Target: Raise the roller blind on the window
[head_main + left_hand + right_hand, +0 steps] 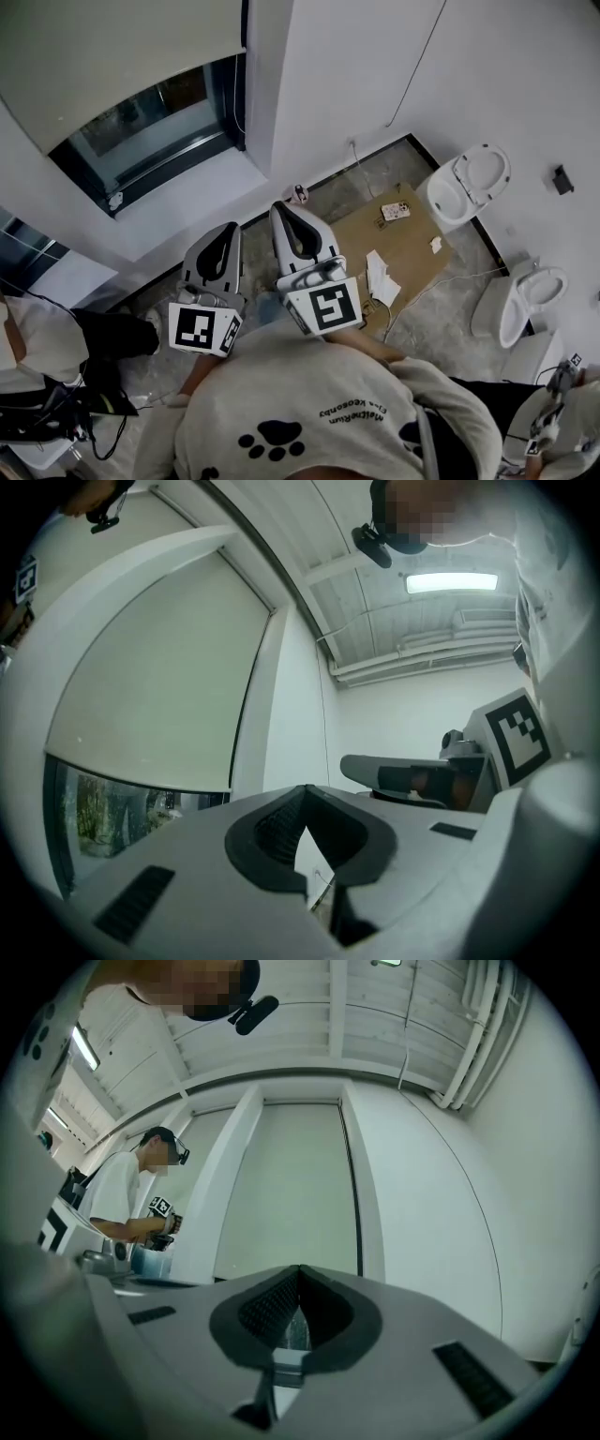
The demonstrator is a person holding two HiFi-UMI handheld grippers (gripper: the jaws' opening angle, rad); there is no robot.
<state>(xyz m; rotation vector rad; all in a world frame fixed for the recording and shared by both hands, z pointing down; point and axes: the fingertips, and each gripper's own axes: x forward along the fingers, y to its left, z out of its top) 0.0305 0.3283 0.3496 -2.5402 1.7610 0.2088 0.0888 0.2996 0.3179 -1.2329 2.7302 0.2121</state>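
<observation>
The cream roller blind [112,56] covers the upper part of the window and leaves a strip of glass [155,127] bare above the sill. It fills the left of the left gripper view as the blind [159,696] and the middle of the right gripper view as the blind [295,1194]. My left gripper [228,228] and right gripper [281,208] are held side by side in front of the wall below the window, apart from the blind. The left gripper [305,789] is shut and empty. The right gripper [299,1269] has its tips together, nothing between them.
Two white toilets [466,183] [525,295] stand on the floor at the right. A sheet of cardboard [412,258] with white paper [380,277] lies by the wall. Another person [37,347] with grippers works at the left, seen too in the right gripper view [131,1194].
</observation>
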